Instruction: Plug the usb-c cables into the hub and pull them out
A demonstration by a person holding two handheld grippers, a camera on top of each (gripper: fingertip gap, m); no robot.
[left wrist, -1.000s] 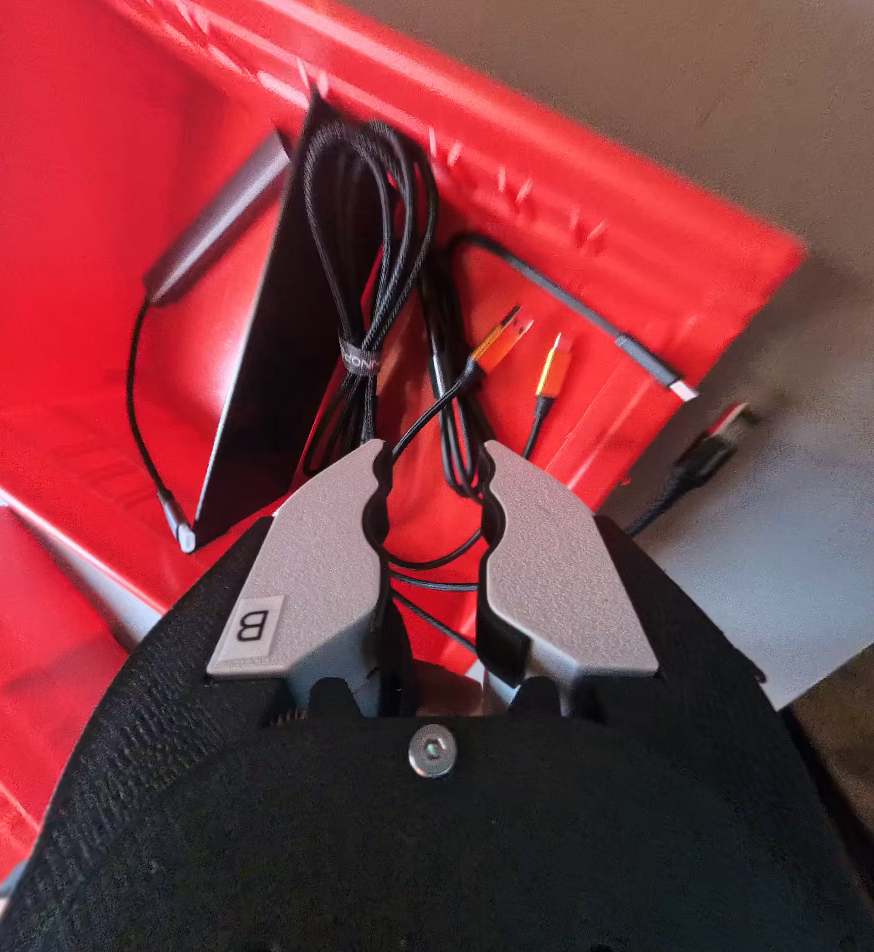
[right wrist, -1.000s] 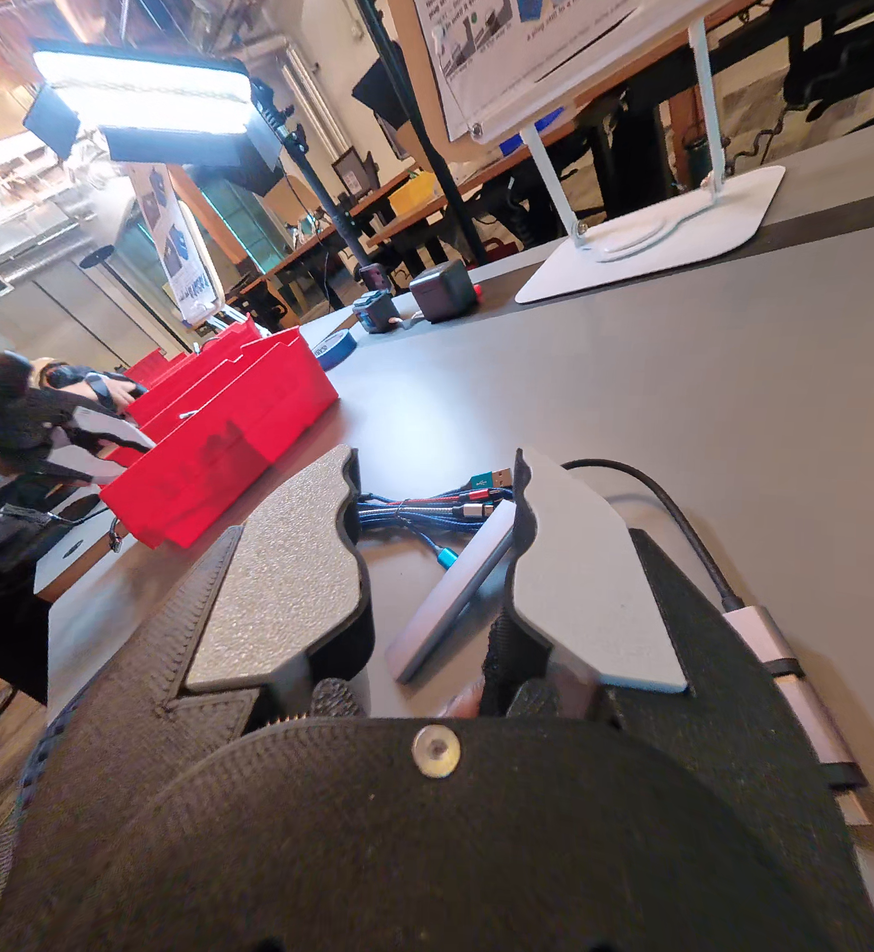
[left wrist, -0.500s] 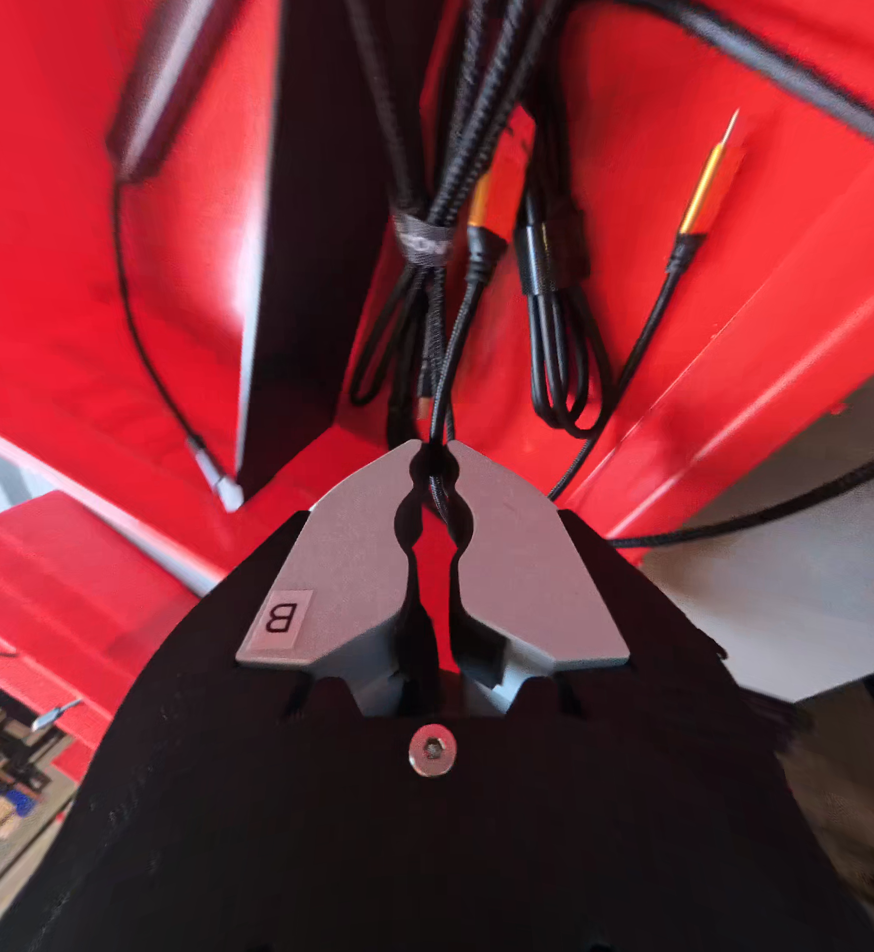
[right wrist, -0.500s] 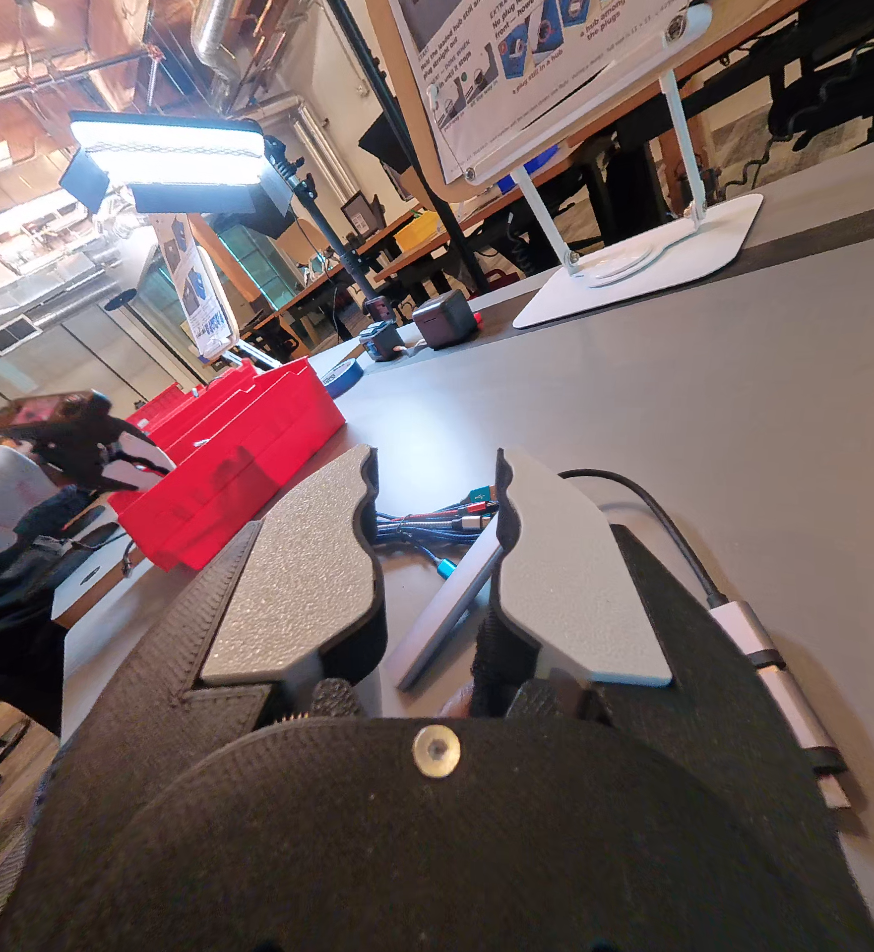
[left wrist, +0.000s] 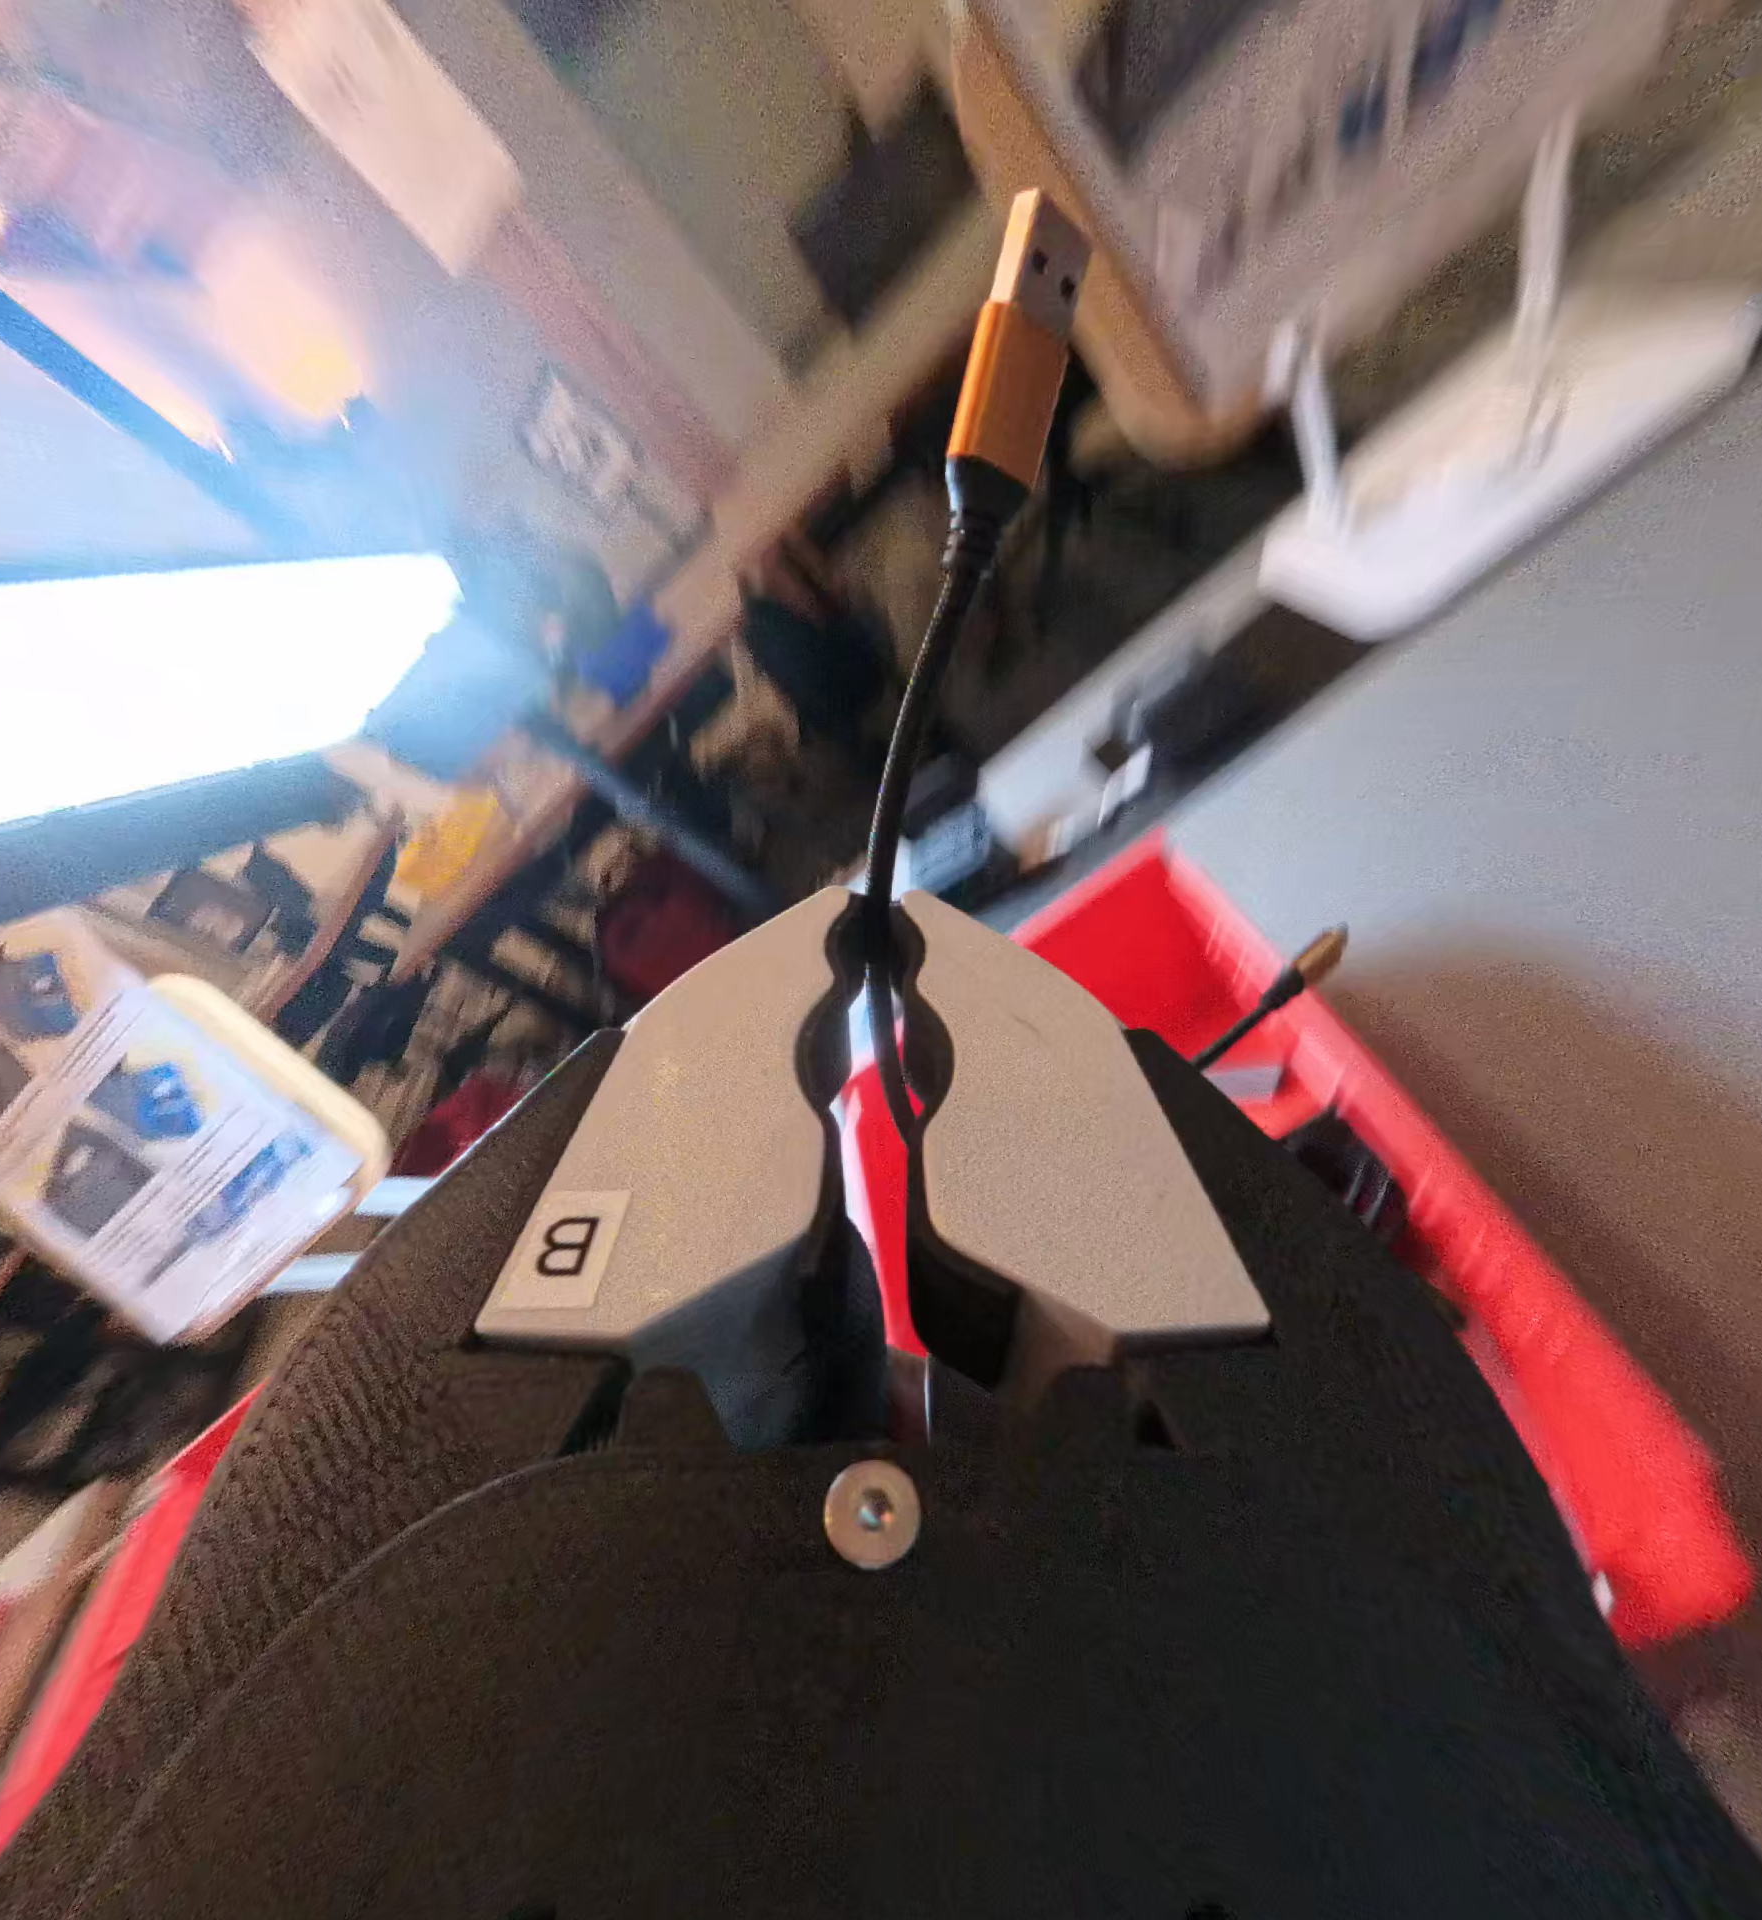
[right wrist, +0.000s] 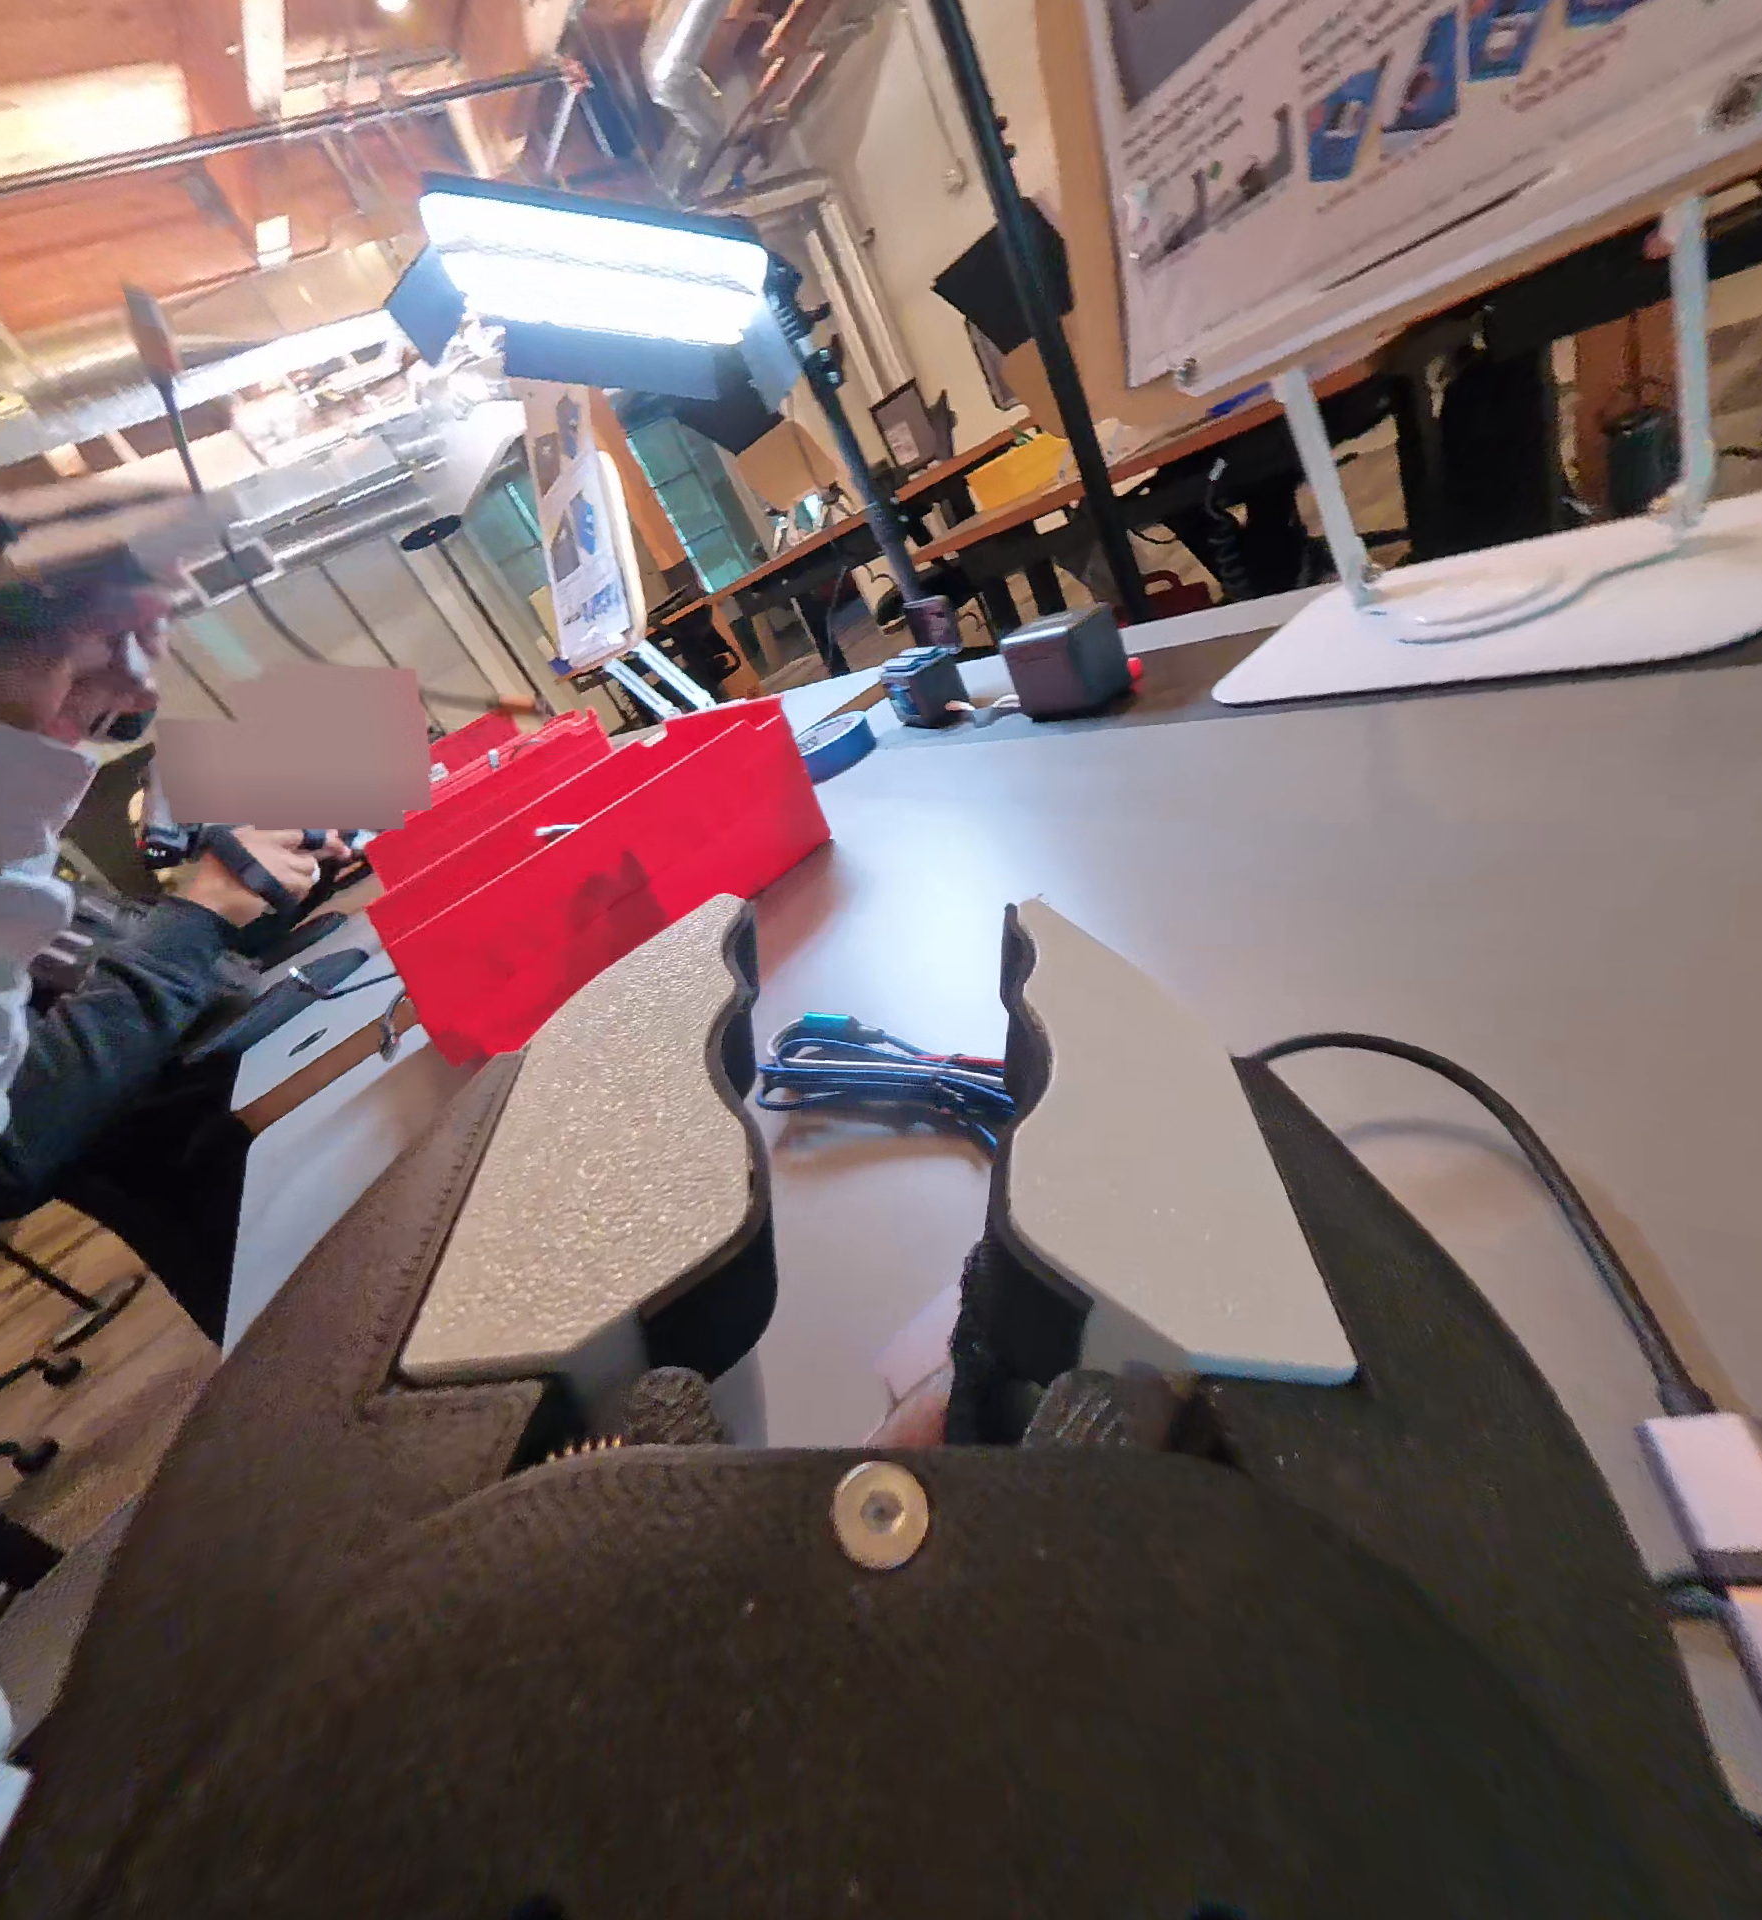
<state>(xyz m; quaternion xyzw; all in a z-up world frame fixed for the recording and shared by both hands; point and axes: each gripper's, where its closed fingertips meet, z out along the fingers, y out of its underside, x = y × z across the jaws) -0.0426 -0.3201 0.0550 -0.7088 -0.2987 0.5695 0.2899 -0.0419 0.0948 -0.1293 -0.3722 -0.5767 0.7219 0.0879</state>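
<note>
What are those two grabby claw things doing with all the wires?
A person is holding one claw in each hand. The left gripper is shut on a black cable, pinching it a little way below its orange plug, which sticks up in the air above the red bin. The right gripper is open and empty, low over the grey table. A bundle of blue cables lies just ahead of it, and a silver adapter sits beside it. Nothing looks plugged in yet.

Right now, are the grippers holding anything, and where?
The left gripper pinches a black cable on its cord, below the orange plug. The right gripper holds nothing.
</note>
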